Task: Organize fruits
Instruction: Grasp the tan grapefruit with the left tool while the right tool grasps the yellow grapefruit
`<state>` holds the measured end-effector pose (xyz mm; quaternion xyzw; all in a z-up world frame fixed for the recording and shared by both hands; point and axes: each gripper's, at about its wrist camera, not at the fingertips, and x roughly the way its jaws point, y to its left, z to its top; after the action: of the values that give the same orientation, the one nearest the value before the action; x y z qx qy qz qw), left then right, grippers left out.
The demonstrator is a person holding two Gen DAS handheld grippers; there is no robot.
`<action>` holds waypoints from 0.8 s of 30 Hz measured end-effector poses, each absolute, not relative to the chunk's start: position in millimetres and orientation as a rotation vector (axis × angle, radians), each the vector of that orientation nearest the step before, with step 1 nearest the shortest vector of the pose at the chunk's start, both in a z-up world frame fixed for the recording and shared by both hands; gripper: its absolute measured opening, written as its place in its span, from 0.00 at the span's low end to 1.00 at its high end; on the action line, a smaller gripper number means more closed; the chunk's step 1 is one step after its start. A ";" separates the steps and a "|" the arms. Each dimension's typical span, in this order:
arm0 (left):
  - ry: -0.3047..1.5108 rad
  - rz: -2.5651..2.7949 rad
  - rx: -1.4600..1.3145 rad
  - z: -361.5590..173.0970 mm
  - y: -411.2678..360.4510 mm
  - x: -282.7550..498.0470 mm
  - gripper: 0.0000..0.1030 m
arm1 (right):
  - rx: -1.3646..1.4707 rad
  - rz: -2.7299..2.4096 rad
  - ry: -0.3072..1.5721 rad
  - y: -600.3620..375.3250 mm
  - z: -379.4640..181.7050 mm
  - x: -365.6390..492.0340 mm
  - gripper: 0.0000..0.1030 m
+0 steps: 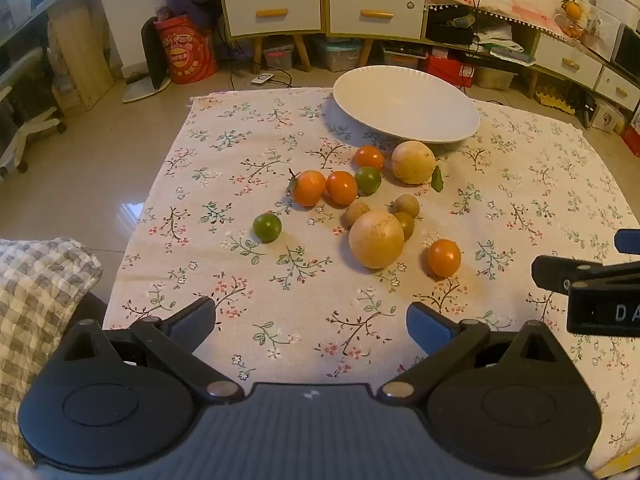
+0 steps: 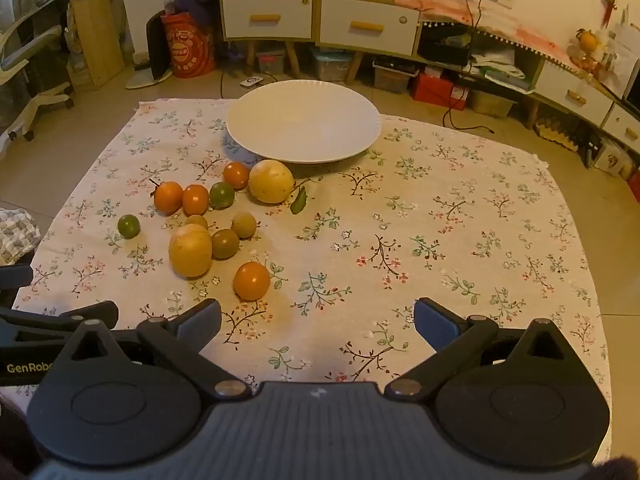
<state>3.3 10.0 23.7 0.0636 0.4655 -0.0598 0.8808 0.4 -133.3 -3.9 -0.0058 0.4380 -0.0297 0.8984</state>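
Beside the white plate (image 1: 404,104), 11 scattered fruits (image 1: 376,239).

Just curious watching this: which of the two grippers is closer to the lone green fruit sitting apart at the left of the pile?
Left. The left gripper, open, has the green fruit just ahead, slightly left. The right gripper, also open, sits farther off to its right.

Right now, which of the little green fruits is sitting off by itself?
The green fruit at the left edge of the group lies alone on the cloth, touching nothing. The other green one is packed in among the orange fruits, just before the white plate.
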 end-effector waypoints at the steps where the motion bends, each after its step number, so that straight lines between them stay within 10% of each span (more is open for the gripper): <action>1: 0.970 -0.128 0.133 23.8 9.5 3.4 0.86 | -0.010 -0.062 0.905 -133.1 -3.3 0.8 1.00; 24: 0.932 -0.202 0.174 37.2 -13.7 47.4 0.86 | -0.002 -0.115 0.836 -138.2 16.6 34.3 1.00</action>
<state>47.4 -13.7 37.2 0.0838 0.4480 -0.0970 0.8848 34.3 -138.2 16.6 -0.0012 0.4055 -0.0556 0.9124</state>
